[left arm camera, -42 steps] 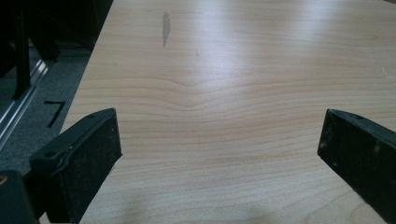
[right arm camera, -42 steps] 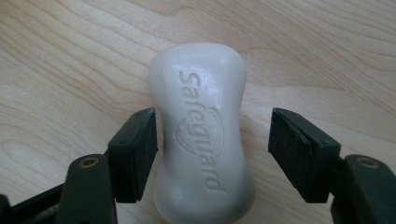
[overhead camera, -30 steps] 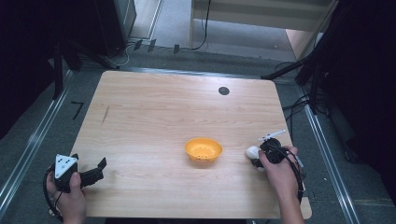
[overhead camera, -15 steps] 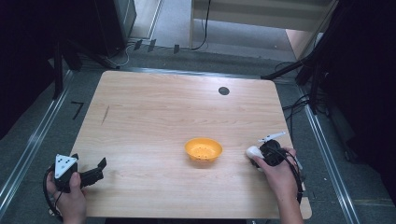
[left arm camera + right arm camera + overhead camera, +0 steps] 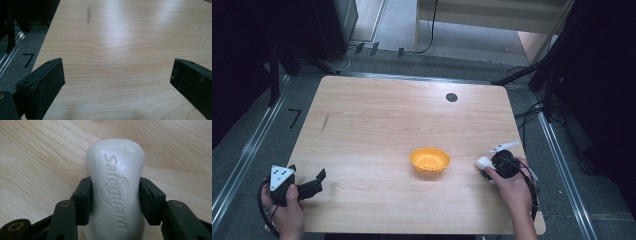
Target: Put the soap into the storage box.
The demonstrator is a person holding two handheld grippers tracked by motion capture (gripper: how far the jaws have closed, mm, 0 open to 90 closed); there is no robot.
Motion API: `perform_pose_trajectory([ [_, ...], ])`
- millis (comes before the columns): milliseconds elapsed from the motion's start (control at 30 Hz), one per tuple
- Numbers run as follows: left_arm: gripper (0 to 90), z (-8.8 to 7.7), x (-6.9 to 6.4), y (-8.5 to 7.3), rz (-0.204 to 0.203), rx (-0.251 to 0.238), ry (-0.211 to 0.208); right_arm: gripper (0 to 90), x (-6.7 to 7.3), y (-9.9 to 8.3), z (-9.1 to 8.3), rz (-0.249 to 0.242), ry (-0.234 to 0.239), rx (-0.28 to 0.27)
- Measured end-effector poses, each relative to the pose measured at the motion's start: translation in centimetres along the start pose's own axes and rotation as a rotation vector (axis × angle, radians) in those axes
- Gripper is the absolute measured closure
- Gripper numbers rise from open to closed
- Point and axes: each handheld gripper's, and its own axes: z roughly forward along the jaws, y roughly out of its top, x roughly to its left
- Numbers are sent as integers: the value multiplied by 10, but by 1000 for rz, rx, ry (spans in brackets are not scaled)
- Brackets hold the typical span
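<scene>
Between tool (image 5: 115, 202) pads, soap bar's (image 5: 116, 187) sides hidden

One white Safeguard soap bar (image 5: 115, 192) is counted between the jaws, one orange bowl (image 5: 429, 160) beside them, and two grippers in all.

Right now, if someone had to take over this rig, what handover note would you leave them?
Right gripper: fingers have just closed on the white soap bar, one pad against each side. The soap is at the table's right side, just right of the orange bowl; I cannot tell whether it has left the wood.
Left gripper: open, nothing between its fingers, at the near left corner of the table.
Done: soap gripped.
Left: probably lift the soap and set it in the bowl, which looks empty; that goal is my guess from the layout.
</scene>
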Motion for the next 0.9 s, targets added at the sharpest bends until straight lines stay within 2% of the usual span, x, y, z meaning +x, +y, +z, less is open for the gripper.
perform_pose_trajectory([
  [133, 0, 0, 0, 0, 2, 1, 1, 505, -3, -2, -4, -4, 14, -27],
  [367, 0, 0, -1, 0, 5, 4, 2, 505, -1, 4, -16, -62, 17, -50],
  [667, 0, 0, 0, 0, 2, 0, 0, 505, 9, 16, -21, -150, 49, -64],
  [767, 0, 0, 0, 0, 2, 1, 1, 505, 15, 21, -22, -187, 51, -56],
  [900, 0, 0, 0, 0, 1, 1, 0, 505, 20, 26, -23, -212, 51, -52],
])
